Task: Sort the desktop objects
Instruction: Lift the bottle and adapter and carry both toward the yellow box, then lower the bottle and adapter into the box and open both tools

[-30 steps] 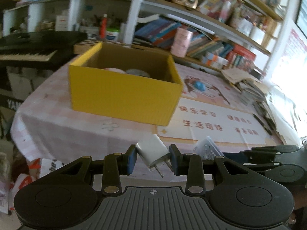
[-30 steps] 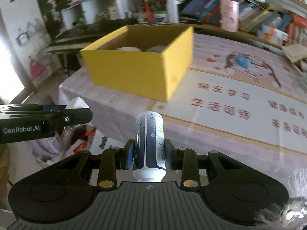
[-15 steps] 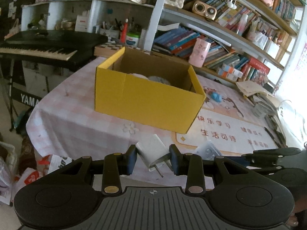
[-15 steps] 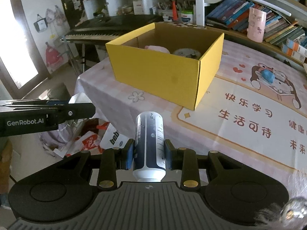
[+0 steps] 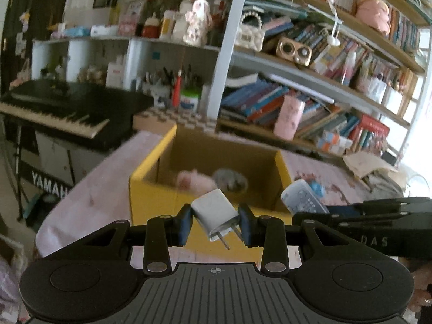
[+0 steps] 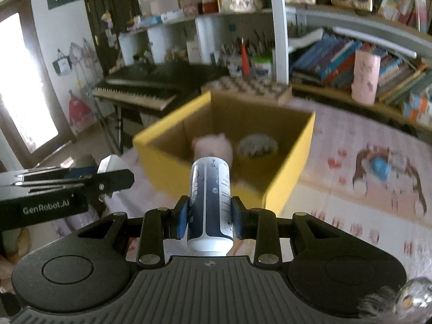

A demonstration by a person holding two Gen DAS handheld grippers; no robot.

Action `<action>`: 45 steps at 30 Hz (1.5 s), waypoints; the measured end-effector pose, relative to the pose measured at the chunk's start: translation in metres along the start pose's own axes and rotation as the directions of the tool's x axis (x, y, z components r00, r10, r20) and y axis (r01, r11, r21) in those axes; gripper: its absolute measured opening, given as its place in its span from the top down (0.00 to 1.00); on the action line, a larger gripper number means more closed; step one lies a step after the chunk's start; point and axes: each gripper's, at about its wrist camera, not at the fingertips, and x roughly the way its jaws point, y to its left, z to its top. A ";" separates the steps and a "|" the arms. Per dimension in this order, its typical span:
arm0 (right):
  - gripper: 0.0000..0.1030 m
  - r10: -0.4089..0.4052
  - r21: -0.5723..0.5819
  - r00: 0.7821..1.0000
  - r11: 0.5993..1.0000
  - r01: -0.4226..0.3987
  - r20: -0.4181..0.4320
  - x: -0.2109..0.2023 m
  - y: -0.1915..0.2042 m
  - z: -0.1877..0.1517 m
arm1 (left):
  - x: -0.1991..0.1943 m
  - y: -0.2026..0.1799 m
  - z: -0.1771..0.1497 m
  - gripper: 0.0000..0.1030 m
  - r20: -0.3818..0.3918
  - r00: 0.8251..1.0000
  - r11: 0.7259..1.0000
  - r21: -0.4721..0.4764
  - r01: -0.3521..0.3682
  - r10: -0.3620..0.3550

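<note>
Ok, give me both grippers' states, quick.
Left gripper: closed on the white USB charger.
Right gripper: closed on the dark blue and white bottle.

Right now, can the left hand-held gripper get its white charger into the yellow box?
Probably yes: the left hand-held gripper holds the white charger before the yellow box, whose top is open.

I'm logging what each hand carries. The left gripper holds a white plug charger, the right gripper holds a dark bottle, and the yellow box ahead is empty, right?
Not quite: the yellow box is not empty. The right wrist view shows a pink object and a grey round object inside. The left gripper does hold the white plug charger, and the right gripper the dark bottle.
</note>
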 end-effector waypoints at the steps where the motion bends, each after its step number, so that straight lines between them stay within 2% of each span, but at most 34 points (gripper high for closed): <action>1: 0.71 -0.001 -0.002 1.000 1.000 0.001 0.012 0.003 -0.004 0.007 | 0.004 -0.001 0.004 0.66 0.010 1.000 1.000 0.004 -0.001 0.001; 6: 0.71 -0.001 -0.025 0.999 1.000 0.003 0.046 0.019 -0.029 0.037 | 0.028 -0.013 0.026 0.66 0.051 0.999 1.000 0.023 -0.017 0.016; 10: 0.71 0.006 -0.062 0.999 0.998 -0.003 0.049 0.039 -0.048 0.057 | 0.049 -0.022 0.034 0.66 0.051 0.998 0.999 0.032 -0.031 0.030; 17: 0.71 0.051 -0.143 0.998 0.989 -0.045 0.033 0.086 -0.071 0.091 | 0.108 -0.040 0.037 0.66 -0.054 0.997 0.993 0.109 -0.044 0.050; 23: 0.71 0.114 -0.212 0.992 0.970 -0.123 -0.055 0.133 -0.074 0.109 | 0.146 -0.054 0.032 0.66 -0.141 0.989 0.986 0.163 -0.032 0.055; 27: 0.71 0.138 -0.227 0.982 0.960 -0.165 -0.130 0.161 -0.073 0.112 | 0.166 -0.061 0.024 0.66 -0.208 0.975 0.983 0.179 -0.035 0.073; 33: 0.71 0.161 -0.271 0.952 0.934 -0.232 -0.259 0.202 -0.064 0.111 | 0.181 -0.067 0.013 0.66 -0.273 0.957 0.981 0.191 -0.042 0.094; 39: 0.71 0.122 -0.340 0.917 0.903 -0.261 -0.380 0.232 -0.056 0.103 | 0.185 -0.061 0.003 0.66 -0.329 0.940 0.986 0.159 -0.044 0.095; 42: 0.71 0.104 -0.381 0.914 0.886 -0.264 -0.392 0.236 -0.051 0.103 | 0.183 -0.062 0.003 0.66 -0.329 0.940 0.986 0.164 -0.040 0.093; 45: 0.71 0.102 -0.373 0.908 0.889 -0.267 -0.407 0.239 -0.052 0.103 | 0.182 -0.063 0.002 0.66 -0.323 0.942 0.986 0.163 -0.045 0.096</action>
